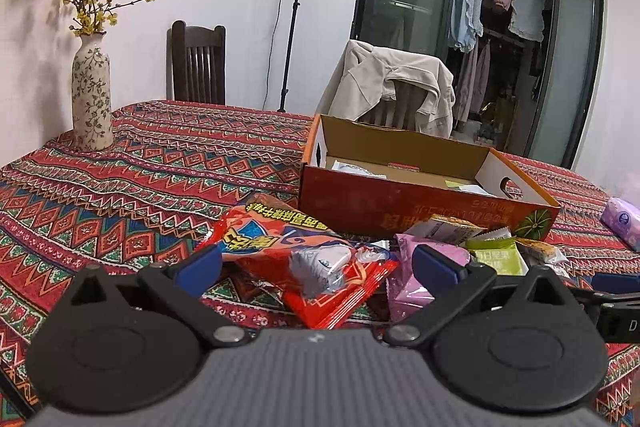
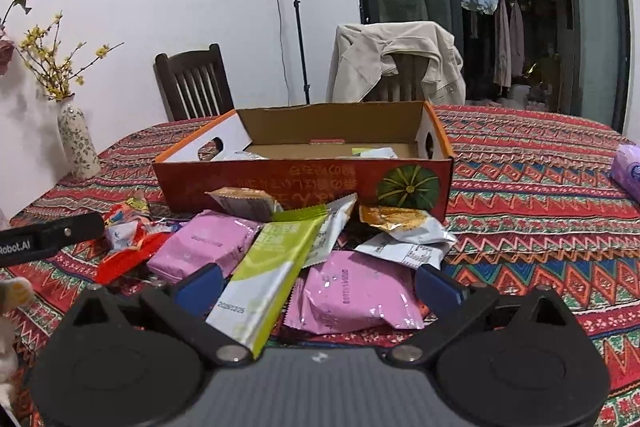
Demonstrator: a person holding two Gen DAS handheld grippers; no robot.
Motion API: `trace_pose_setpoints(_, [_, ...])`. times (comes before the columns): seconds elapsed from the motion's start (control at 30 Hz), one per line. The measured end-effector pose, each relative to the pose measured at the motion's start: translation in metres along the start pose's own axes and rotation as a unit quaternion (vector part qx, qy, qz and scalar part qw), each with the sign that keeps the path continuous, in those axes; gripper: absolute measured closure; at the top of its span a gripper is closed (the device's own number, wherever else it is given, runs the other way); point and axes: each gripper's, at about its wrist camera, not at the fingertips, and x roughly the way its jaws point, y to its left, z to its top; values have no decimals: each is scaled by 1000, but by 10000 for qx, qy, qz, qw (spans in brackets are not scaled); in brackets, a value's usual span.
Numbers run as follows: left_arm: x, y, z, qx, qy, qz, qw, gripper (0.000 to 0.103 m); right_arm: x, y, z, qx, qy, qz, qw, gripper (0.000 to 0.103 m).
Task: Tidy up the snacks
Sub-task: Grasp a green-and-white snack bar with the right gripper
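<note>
An open orange cardboard box (image 1: 400, 193) (image 2: 280, 179) stands on the patterned tablecloth with a few packets lying inside. In front of it is a loose heap of snacks. My left gripper (image 1: 316, 265) is open, and a red snack packet (image 1: 308, 251) (image 2: 128, 251) lies between its blue fingers. My right gripper (image 2: 318, 287) is also open, low over the heap. A green-and-white packet (image 2: 268, 275) (image 1: 500, 255) and a pink packet (image 2: 352, 295) lie between its fingers. A second pink packet (image 2: 200, 247) (image 1: 416, 283) lies to the left. An orange-and-white packet (image 2: 404, 225) leans against the box.
A flowered vase (image 1: 91, 99) (image 2: 78, 143) stands at the table's far left. A purple tissue pack (image 1: 624, 221) (image 2: 628, 167) lies at the right edge. Behind the table are a dark wooden chair (image 2: 192, 83), a chair draped with a beige jacket (image 2: 396, 55) and a lamp stand (image 2: 296, 7).
</note>
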Motion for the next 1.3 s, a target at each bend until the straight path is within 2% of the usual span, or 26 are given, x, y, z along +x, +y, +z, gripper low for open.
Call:
trace_pose_setpoints(0.13, [0, 8, -1, -96, 2, 57, 9999, 0, 8, 4, -1, 101, 100, 173, 9997, 1])
trace_pose_setpoints(0.2, [-1, 12, -1, -143, -27, 82, 9999, 0, 13, 10, 0, 12, 142, 111, 9998, 12])
trace_pose_setpoints(0.33, [-4, 20, -4, -220, -55, 92, 9997, 0, 24, 25, 1, -250, 189, -67, 9995, 22])
trace_pose_setpoints(0.4, [-4, 24, -6, -260, -39, 105, 9996, 0, 30, 33, 0, -349, 248, -84, 9990, 33])
trace_pose_setpoints(0.47, [-4, 28, -7, -301, -13, 119, 9995, 0, 36, 38, 0, -381, 272, -93, 9989, 37])
trace_pose_setpoints(0.5, [-4, 29, -7, -312, -5, 121, 9994, 0, 39, 41, 1, -406, 273, -120, 9987, 43])
trace_pose_setpoints(0.7, [-6, 33, -9, -350, 4, 67, 9994, 0, 50, 60, -1, -858, 370, -399, 9948, 49])
trace_pose_setpoints(0.83, [-4, 28, -8, -281, 52, 1, 9996, 0, 44, 69, -6, -1261, 358, -495, 9901, 58])
trace_pose_setpoints(0.87, [-4, 25, -7, -257, 64, -18, 9996, 0, 41, 69, -6, -1283, 339, -534, 9897, 66])
trace_pose_setpoints(0.97, [-3, 15, -4, -141, 64, -111, 9998, 0, 31, 60, -4, -1169, 247, -460, 9918, 69])
trace_pose_setpoints(1.3, [21, -43, 1, 378, 316, -467, 9977, 0, -3, 8, 5, -419, -284, -254, 9984, 69])
